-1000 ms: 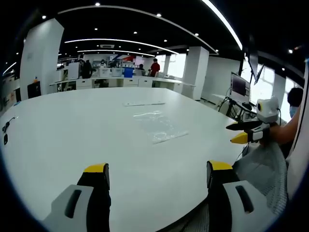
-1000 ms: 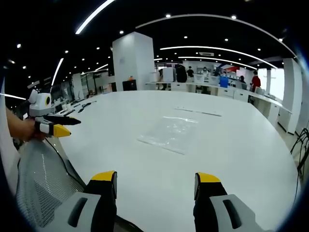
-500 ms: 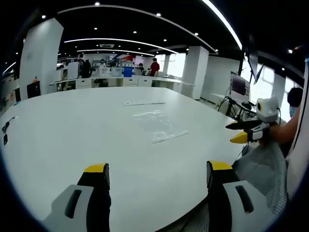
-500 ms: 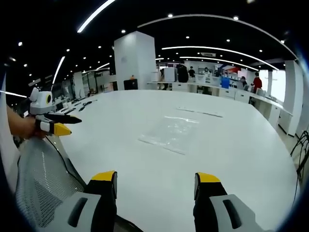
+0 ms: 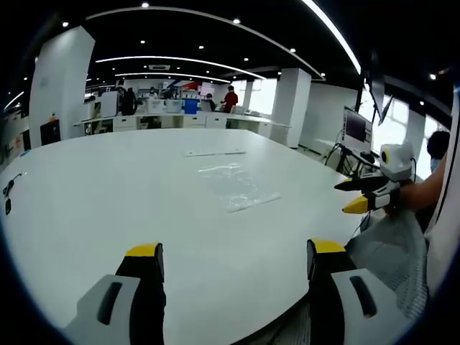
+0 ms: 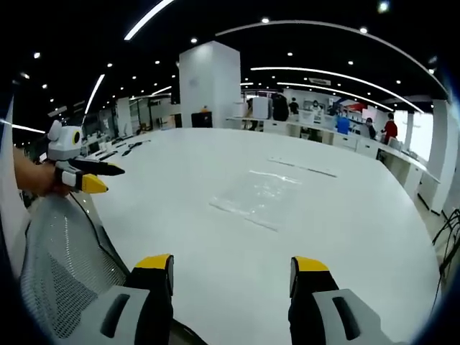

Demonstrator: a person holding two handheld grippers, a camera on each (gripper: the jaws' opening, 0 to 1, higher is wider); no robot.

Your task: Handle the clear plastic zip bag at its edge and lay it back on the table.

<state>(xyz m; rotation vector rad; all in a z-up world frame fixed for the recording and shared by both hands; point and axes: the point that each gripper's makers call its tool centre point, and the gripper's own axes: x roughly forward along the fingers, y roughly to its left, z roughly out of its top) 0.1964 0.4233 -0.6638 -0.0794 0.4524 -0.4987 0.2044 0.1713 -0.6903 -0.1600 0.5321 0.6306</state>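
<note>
Hovering level over table (image 5: 86, 208) edge — both grippers, left (image 5: 228, 260) & right (image 6: 230, 267), fingers released; zip bag (image 6: 257, 199) flat, well apart.

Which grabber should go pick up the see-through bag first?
Probably the right gripper. In its view the clear plastic zip bag lies flat on the white table straight ahead of its open jaws; for the left gripper it sits further off, rightward.

This is a large open-plan office. A broad white table (image 5: 108, 208) fills the lower half of both views. Along the top centre of the left gripper view runs a row of desks (image 5: 180, 121) with people (image 5: 231, 100) at them. Strip lights (image 6: 147, 10) and recessed spots cross the dark ceiling, white pillars (image 6: 209, 85) rise behind, and a monitor (image 5: 355, 129) stands at right.
</note>
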